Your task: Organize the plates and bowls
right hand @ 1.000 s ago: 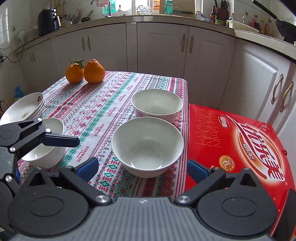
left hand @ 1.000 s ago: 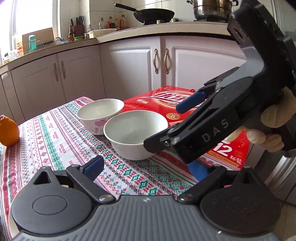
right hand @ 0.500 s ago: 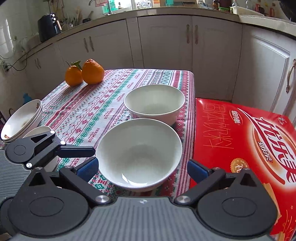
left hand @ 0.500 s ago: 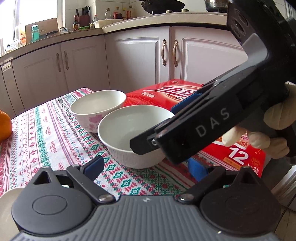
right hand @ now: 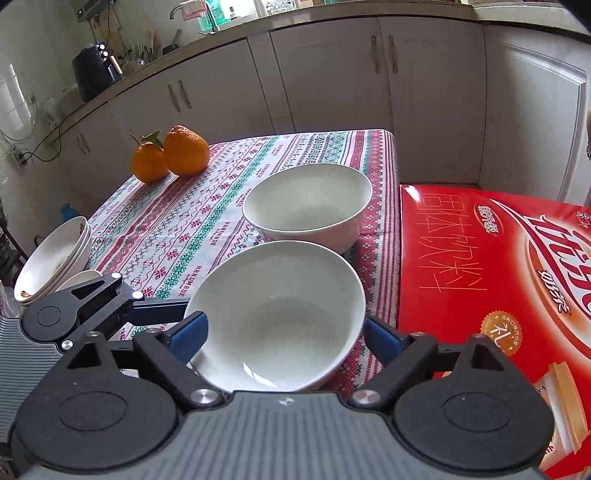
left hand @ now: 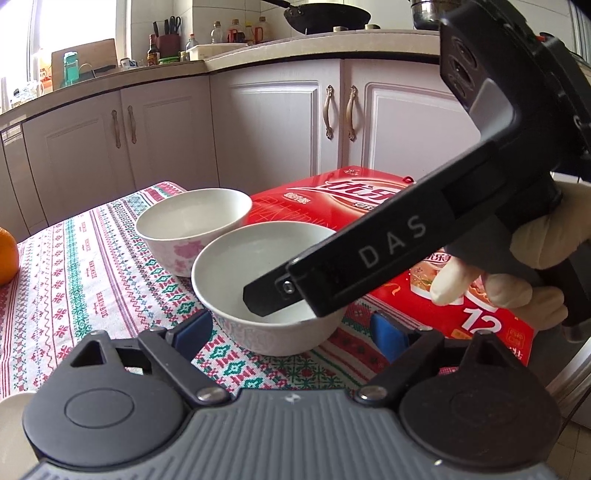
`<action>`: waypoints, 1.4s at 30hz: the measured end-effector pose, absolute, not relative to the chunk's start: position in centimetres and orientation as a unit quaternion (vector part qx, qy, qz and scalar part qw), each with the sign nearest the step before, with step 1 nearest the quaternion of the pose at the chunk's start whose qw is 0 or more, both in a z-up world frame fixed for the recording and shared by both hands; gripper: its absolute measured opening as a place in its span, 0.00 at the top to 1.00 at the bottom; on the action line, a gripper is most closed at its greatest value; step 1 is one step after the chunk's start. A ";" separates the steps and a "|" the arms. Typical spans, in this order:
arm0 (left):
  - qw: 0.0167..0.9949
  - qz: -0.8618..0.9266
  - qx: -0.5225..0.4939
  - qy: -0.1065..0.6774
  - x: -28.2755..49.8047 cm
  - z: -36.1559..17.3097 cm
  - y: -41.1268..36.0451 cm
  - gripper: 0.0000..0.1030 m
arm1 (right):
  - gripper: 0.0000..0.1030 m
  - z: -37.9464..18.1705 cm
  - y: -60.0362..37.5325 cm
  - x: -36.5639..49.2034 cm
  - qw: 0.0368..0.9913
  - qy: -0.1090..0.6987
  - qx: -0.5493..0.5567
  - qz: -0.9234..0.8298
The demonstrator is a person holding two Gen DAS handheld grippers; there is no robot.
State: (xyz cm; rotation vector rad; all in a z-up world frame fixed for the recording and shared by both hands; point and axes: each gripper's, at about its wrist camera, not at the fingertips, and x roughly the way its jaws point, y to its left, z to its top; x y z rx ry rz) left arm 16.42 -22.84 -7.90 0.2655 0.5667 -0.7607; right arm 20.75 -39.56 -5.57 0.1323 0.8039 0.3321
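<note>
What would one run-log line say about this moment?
stage: bowl pickup | right gripper: jaws just closing, near bowl between, grip unclear | left gripper: jaws just closing, open around same bowl | far bowl: on cloth

Home kitchen: white cabinets (left hand: pixel 273 122) under a counter (left hand: pixel 317 48) bearing a wok (left hand: pixel 328 16), bottles (left hand: pixel 236 31) and a tap (right hand: pixel 192 11).

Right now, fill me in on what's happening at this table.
A person with a handheld gripper in each hand is sorting dishes on a patterned tablecloth. Both the right gripper and the left gripper have just been closing around the nearer plain white ceramic bowl, which still sits on the cloth; contact is unclear. A second white bowl stands just behind it, and stacked white plates wait at the left.
</note>
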 end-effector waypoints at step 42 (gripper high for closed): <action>0.882 -0.364 0.120 0.272 17.1 -7.6 -22.6 0.19 | 0.26 -5.1 -40.5 21.7 0.894 0.406 0.105 0.159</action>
